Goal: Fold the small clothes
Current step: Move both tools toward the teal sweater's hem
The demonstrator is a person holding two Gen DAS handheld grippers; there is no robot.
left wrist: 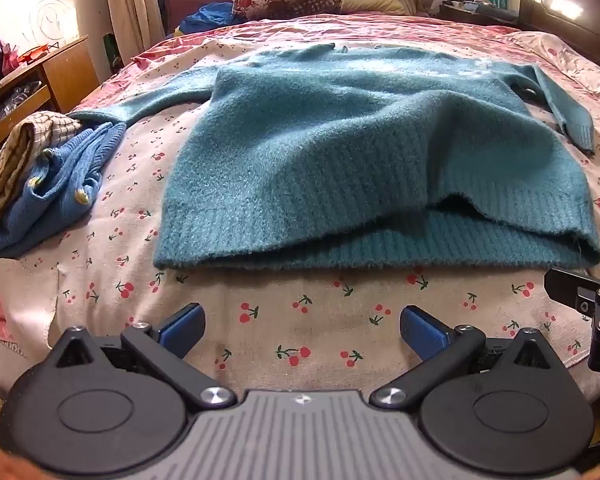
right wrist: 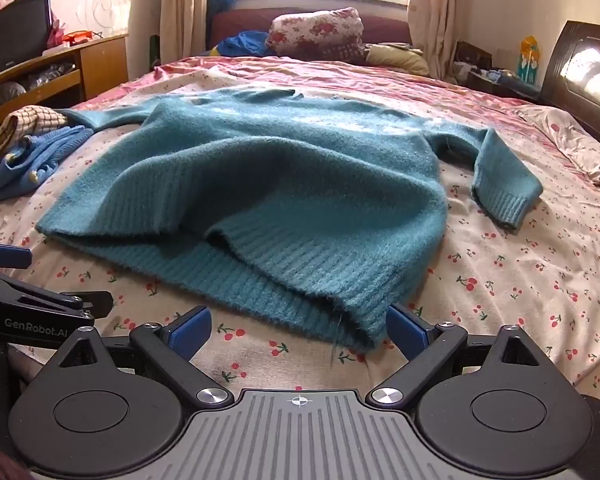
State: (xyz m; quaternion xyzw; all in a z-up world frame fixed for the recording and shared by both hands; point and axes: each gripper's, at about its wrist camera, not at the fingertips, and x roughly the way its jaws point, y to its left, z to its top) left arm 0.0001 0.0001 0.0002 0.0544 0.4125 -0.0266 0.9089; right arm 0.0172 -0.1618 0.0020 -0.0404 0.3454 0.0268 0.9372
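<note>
A fuzzy teal knitted sweater (left wrist: 340,152) lies spread flat on the bed with the cherry-print sheet (left wrist: 300,320), ribbed hem nearest, sleeves out to left and right. The left claw (left wrist: 302,330) stands spread wide over bare sheet just short of the hem, holding nothing. The right claw (right wrist: 298,330) is equally wide; the hem's right corner lies beside its right blue pad (right wrist: 406,330), not gripped. A crumpled blue knit garment (left wrist: 56,184) sits at the left.
</note>
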